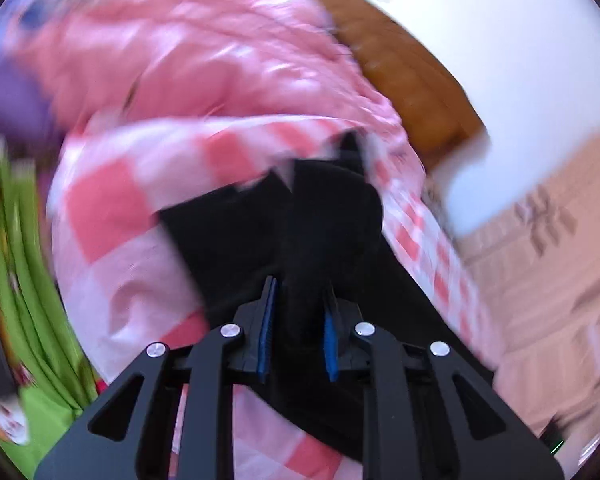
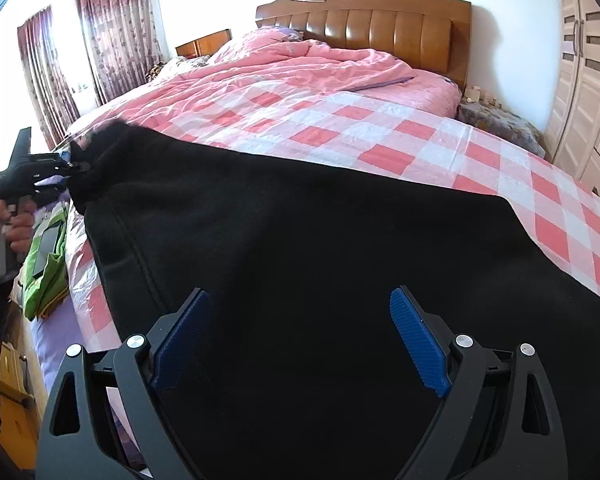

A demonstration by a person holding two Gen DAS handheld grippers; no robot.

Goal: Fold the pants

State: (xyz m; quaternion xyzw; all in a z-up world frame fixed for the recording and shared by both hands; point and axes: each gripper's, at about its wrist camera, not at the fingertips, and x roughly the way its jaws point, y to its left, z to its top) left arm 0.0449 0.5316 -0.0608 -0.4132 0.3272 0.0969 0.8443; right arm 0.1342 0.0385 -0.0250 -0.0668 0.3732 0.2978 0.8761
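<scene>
the black pants (image 2: 320, 248) lie spread across the pink checked bedspread (image 2: 400, 136), one end bunched and pinched between the nearly closed blue pads of the left gripper (image 1: 300, 312); the right gripper (image 2: 300, 336) hangs over the cloth with its fingers (image 2: 416, 336) spread wide, gripping nothing. the left wrist view is blurred, showing dark fabric between the pads; only the right wrist view shows the person's hand (image 2: 16, 228), the wooden headboard (image 2: 380, 28) and the curtains (image 2: 112, 36).
</scene>
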